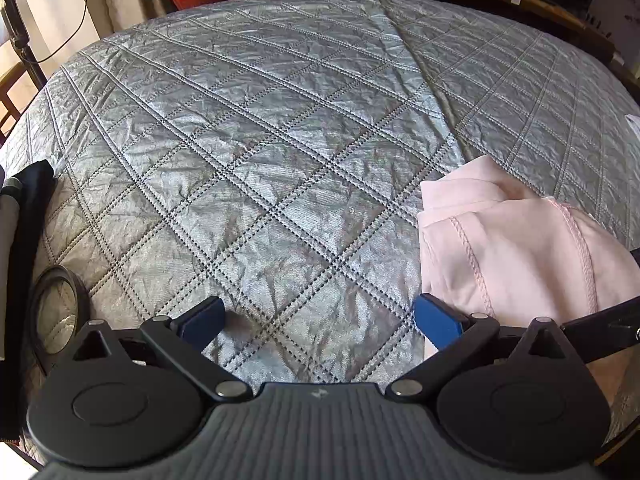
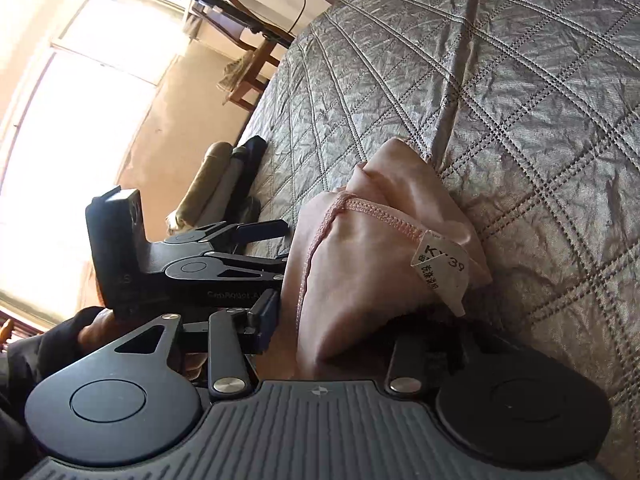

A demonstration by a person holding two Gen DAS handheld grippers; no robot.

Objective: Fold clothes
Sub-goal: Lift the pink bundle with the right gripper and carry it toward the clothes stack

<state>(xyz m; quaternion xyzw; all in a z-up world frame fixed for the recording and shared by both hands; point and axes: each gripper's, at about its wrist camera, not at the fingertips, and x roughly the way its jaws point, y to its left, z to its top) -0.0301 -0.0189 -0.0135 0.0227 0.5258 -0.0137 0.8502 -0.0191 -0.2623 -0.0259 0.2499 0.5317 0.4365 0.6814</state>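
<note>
A bed covered by a grey quilted bedspread point(image 1: 256, 128) with diamond stitching carries everything; a bunched pink garment point(image 1: 516, 248) lies on it at about four o'clock in the left wrist view, its white tag point(image 2: 440, 268) showing in the right wrist view. Dark folded clothes point(image 1: 28, 208) lie at the nine o'clock edge; a black ring point(image 1: 60, 312) rests on the spread at eight o'clock, just beside them.

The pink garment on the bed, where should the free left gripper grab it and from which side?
Probably the near edge of the bunched pink garment, by the stitched seam. The left gripper is open over the quilt with the cloth beside its right finger, so a short sideways move to its right reaches it. The right gripper seems to hold the tagged end.
</note>
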